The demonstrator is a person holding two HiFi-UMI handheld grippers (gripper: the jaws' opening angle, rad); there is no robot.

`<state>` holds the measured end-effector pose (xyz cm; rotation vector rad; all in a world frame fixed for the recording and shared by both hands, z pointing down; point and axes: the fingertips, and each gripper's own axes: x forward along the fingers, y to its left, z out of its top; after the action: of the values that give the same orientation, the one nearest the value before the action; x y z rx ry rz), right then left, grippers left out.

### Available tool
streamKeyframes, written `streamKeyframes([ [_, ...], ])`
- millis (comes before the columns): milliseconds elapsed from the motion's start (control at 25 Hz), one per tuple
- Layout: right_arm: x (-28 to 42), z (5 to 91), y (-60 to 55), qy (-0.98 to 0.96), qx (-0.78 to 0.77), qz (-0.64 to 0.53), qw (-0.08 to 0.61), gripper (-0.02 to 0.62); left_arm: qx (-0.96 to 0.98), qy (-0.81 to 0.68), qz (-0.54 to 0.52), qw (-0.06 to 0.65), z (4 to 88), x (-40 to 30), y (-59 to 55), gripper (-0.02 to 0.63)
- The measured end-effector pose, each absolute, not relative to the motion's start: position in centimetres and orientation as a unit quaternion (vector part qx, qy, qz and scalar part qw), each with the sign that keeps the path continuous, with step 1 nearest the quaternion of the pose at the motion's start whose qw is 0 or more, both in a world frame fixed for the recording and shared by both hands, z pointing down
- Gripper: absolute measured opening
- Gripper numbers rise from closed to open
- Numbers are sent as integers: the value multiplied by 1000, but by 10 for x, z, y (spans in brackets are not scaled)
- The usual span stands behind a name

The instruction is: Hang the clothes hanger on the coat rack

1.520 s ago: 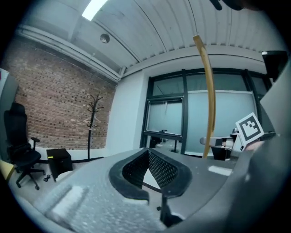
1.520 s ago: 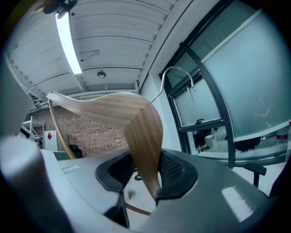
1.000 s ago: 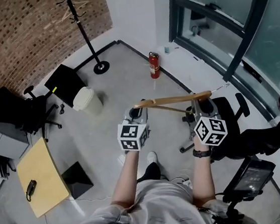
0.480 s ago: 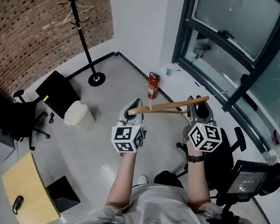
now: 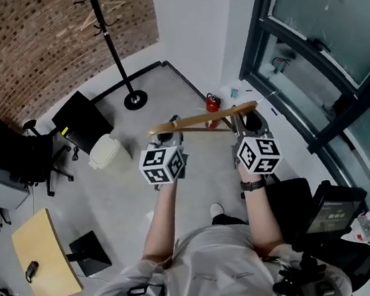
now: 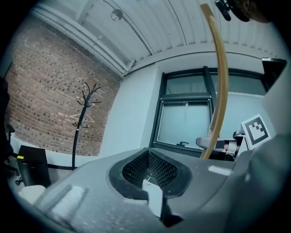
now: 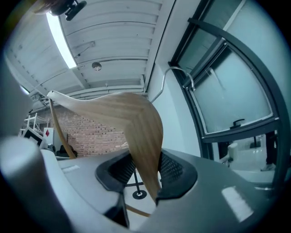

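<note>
A wooden clothes hanger (image 5: 201, 118) lies level in front of me, spanning both grippers. My right gripper (image 5: 245, 120) is shut on one of its arms; in the right gripper view the wood (image 7: 136, 113) runs down between the pads, and the metal hook (image 7: 175, 75) points up to the right. My left gripper (image 5: 167, 131) sits under the hanger's left end. Its jaws (image 6: 152, 191) look shut with no wood between them, and the hanger (image 6: 220, 82) passes to their right. The black coat rack (image 5: 110, 36) stands far ahead by the brick wall, also visible in the left gripper view (image 6: 79, 123).
A pale hanger (image 5: 98, 10) hangs on the rack. A white bin (image 5: 108, 152), a black panel (image 5: 84, 116) and a loaded office chair (image 5: 12, 155) stand left. A red fire extinguisher (image 5: 213, 101) sits ahead by the wall. Dark window frames (image 5: 293, 43) run along the right.
Both grippers have carried the hanger forward across the room toward the wall and rack. The black chair that was beneath my right gripper now lies behind to the right.
</note>
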<state>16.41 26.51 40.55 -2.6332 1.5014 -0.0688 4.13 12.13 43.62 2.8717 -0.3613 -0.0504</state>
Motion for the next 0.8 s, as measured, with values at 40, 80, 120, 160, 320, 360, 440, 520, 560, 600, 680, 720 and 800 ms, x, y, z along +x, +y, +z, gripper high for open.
streamKeyframes([
  [40,178,405,252,505,-861,-25,48,135,984,-131,-9,120,436,56,115,1],
  [80,194,404,241,511,-858,-27,40,137,984,-138,0,117,437,72,111,2],
  [120,210,404,232,514,-856,-29,34,137,983,-145,7,113,437,86,106,2],
  [160,225,402,222,517,-855,-31,30,137,982,-153,11,110,435,98,101,2],
  [320,259,390,166,551,-833,-36,43,136,976,-201,21,86,426,113,62,2],
  [360,260,392,152,561,-826,-39,44,136,972,-217,30,83,429,109,53,2],
  [440,255,402,127,580,-813,-47,37,137,964,-247,41,88,440,95,34,2],
  [520,246,409,94,600,-798,-52,35,137,956,-276,36,93,443,76,8,2],
  [560,240,411,75,610,-790,-52,36,137,952,-289,32,93,443,67,-7,2],
  [600,235,412,57,619,-783,-53,37,137,949,-300,27,92,442,59,-23,2],
  [680,229,416,21,631,-774,-51,32,135,945,-313,18,93,442,51,-55,2],
  [720,228,418,3,633,-772,-49,28,136,944,-316,12,94,442,49,-73,2],
  [800,228,419,-36,636,-770,-43,24,137,944,-318,2,93,442,49,-109,2],
])
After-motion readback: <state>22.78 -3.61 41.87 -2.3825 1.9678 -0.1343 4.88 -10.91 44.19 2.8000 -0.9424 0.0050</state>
